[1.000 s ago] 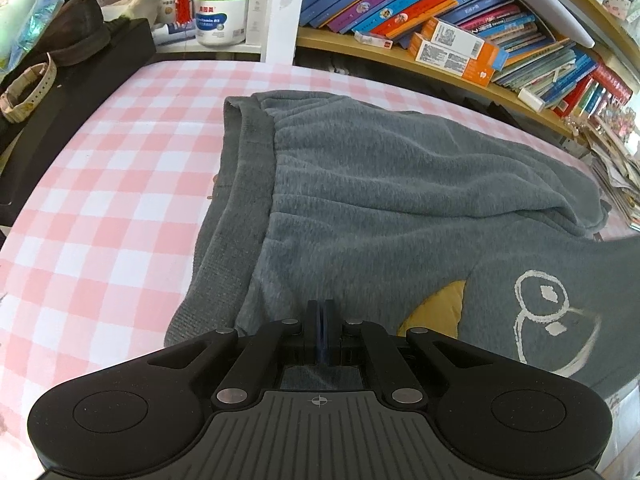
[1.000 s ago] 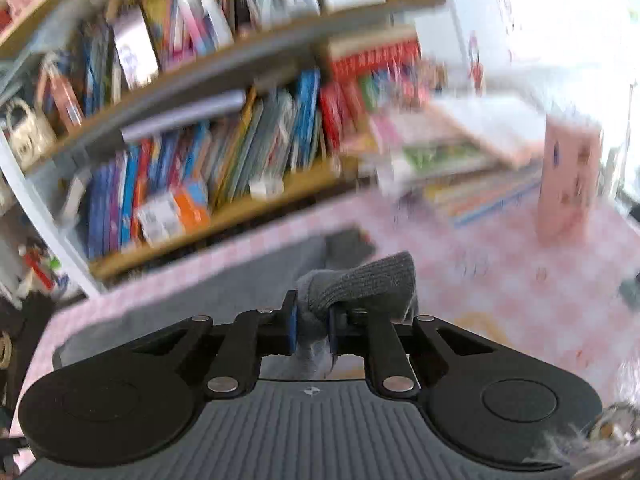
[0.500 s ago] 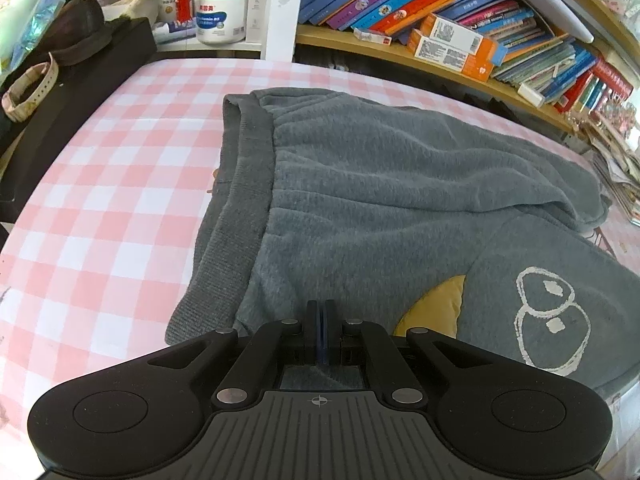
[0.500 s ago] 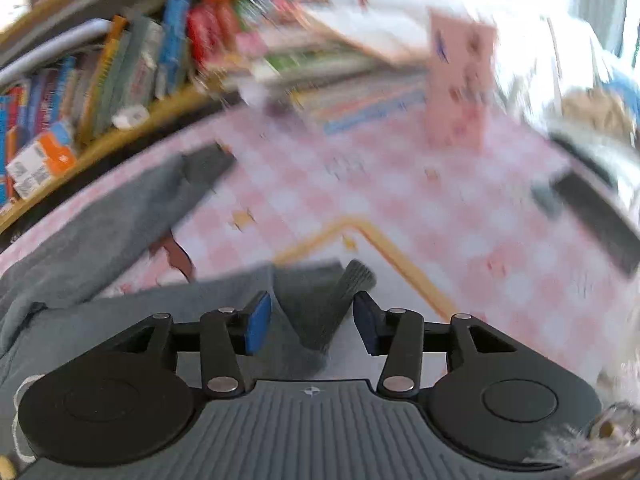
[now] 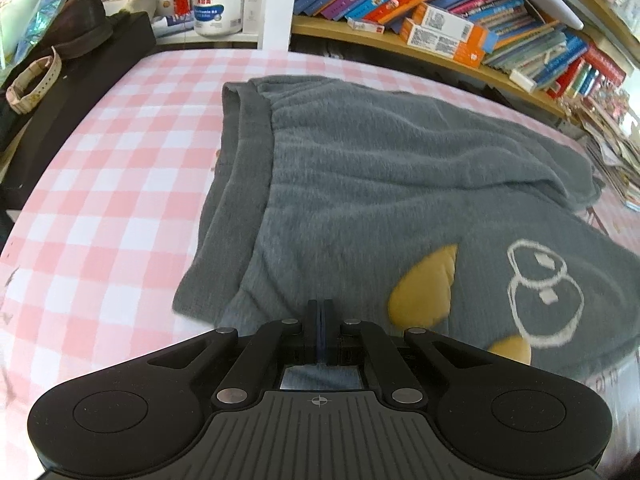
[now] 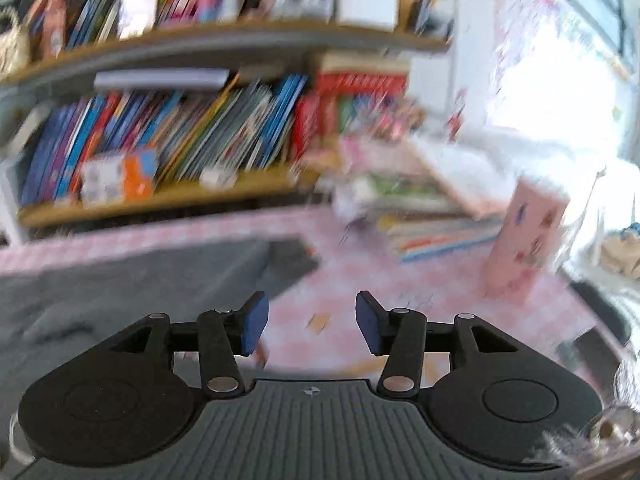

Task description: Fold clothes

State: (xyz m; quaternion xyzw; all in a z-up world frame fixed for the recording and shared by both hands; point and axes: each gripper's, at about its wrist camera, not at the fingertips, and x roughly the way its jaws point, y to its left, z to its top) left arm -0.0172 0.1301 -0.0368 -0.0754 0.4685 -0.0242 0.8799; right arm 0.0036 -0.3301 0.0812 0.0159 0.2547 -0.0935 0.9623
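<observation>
A grey fleece garment (image 5: 380,184) with a yellow patch and a white outline print lies spread on the pink checked tablecloth (image 5: 100,200), one leg folded across near the right. My left gripper (image 5: 320,320) is shut, its fingers together at the garment's near edge; whether cloth sits between them is hidden. In the blurred right wrist view the garment (image 6: 120,280) lies at the lower left. My right gripper (image 6: 312,320) is open and empty, above the tablecloth (image 6: 400,280) beside the cloth's end.
A bookshelf (image 5: 460,28) full of books runs along the table's far side. A black box (image 5: 80,76) with a shoe and a strap stands at the left. A white tub (image 5: 218,8) is at the back. A pink carton (image 6: 528,236) and stacked books (image 6: 432,216) stand at the right.
My right gripper opened, let go of the grey cuff it held, and swung up and away. The folded leg has settled on the garment. My left gripper stayed shut in place.
</observation>
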